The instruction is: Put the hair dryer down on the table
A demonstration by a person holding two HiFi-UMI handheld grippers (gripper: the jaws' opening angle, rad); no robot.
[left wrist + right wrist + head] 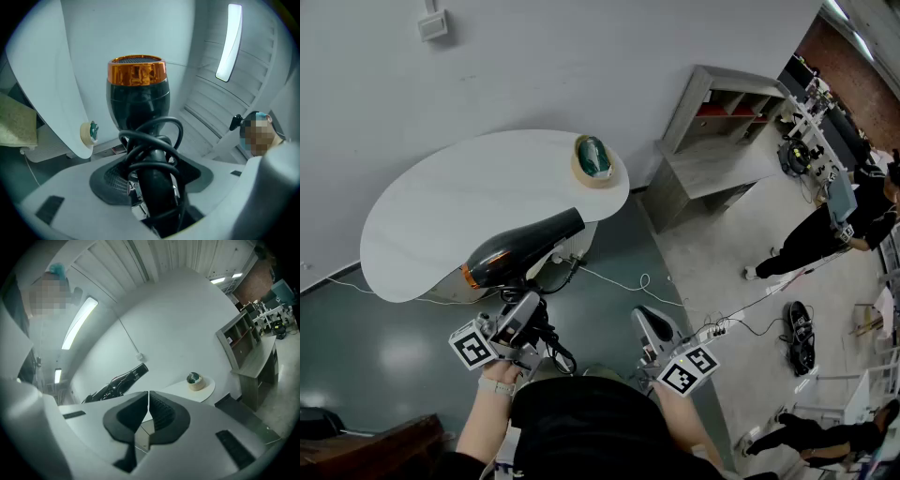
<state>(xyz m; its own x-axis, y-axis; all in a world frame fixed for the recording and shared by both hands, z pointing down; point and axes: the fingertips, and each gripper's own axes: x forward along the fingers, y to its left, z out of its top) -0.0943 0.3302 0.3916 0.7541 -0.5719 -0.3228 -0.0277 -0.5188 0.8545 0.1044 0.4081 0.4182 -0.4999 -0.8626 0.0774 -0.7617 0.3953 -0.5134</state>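
Note:
A black hair dryer (520, 248) with a copper ring at one end hangs in the air over the near edge of the white oval table (441, 202). My left gripper (525, 302) is shut on its handle, and the black cord is coiled round that handle. In the left gripper view the hair dryer (137, 93) stands up between the jaws of the left gripper (152, 180). My right gripper (649, 319) is shut and empty, to the right of the dryer and off the table. In the right gripper view, the dryer (117, 380) shows beyond the right gripper (148, 411).
A tape roll (592, 159) lies at the table's far right end. A grey shelf unit (712, 141) stands right of the table. White cables (623, 279) trail on the floor. People (825, 234) stand at the far right.

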